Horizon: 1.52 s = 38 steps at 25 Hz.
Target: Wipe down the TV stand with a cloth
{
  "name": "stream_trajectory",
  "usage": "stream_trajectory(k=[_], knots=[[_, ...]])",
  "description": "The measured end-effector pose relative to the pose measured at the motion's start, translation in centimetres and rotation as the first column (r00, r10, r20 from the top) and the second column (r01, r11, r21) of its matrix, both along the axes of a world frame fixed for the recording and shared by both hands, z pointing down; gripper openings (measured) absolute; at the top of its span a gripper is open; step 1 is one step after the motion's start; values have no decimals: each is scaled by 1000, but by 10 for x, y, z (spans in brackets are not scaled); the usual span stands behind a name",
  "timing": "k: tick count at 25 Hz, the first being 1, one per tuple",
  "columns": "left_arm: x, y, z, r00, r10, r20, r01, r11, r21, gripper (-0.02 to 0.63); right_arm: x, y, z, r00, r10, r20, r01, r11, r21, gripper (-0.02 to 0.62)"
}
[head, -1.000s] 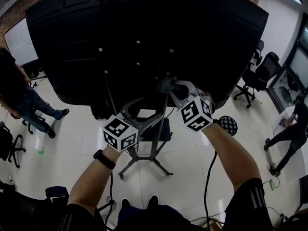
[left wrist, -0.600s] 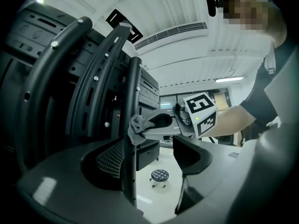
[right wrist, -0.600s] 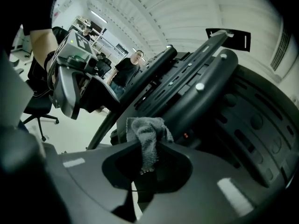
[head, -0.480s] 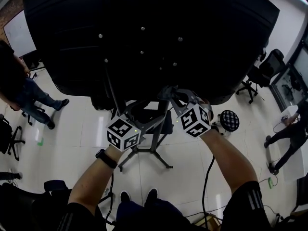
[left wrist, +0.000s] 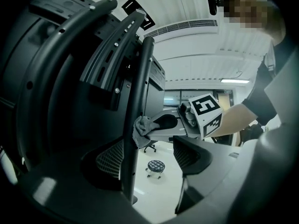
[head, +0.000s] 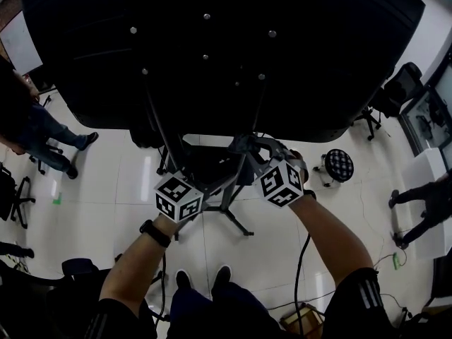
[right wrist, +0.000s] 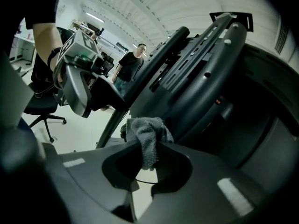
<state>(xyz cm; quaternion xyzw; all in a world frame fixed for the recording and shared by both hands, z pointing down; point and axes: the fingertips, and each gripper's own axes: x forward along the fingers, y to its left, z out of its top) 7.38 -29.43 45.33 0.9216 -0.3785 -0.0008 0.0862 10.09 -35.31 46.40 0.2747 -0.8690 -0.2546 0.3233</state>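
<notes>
The TV stand's upright post (left wrist: 136,97) is running lengthwise up to the screen's back and passing between the spread jaws of the left gripper (left wrist: 149,155), which is gripping nothing. The right gripper (right wrist: 149,160) is pinching the grey cloth (right wrist: 147,129) and holding it against the post's side. Judgement: wiping strokes should follow the post's long axis.

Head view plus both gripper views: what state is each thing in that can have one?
right gripper, shut on the cloth.
cloth, bunched up, pressed against the stand pole.
left gripper, open, the stand pole between its jaws, one jaw clear of it.
stand pole, upright, touched by the cloth.
TV, mounted on the stand, back toward the head view.
</notes>
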Motion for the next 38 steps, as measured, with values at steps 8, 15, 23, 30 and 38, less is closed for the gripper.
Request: stream_trajectory(k=[8, 15, 23, 30, 38], knots=[[-4, -4, 61, 1000, -2, 6, 3, 996, -91, 357, 3, 2, 68, 1000, 12, -27, -14, 996, -84, 37], [-11, -3, 123, 1000, 2, 25, 2, 988, -152, 360, -4, 7, 143, 998, 16, -61, -27, 985, -170, 37], [-19, 2, 192, 999, 11, 52, 2, 971, -237, 364, 0, 7, 229, 993, 31, -112, -60, 962, -266, 37], [-16, 3, 261, 996, 34, 83, -7, 953, -302, 365, 1, 7, 303, 990, 48, -129, -90, 933, -347, 37], [-18, -1, 336, 997, 28, 65, -1, 926, -377, 365, -1, 8, 382, 984, 94, -150, -147, 903, -403, 37]])
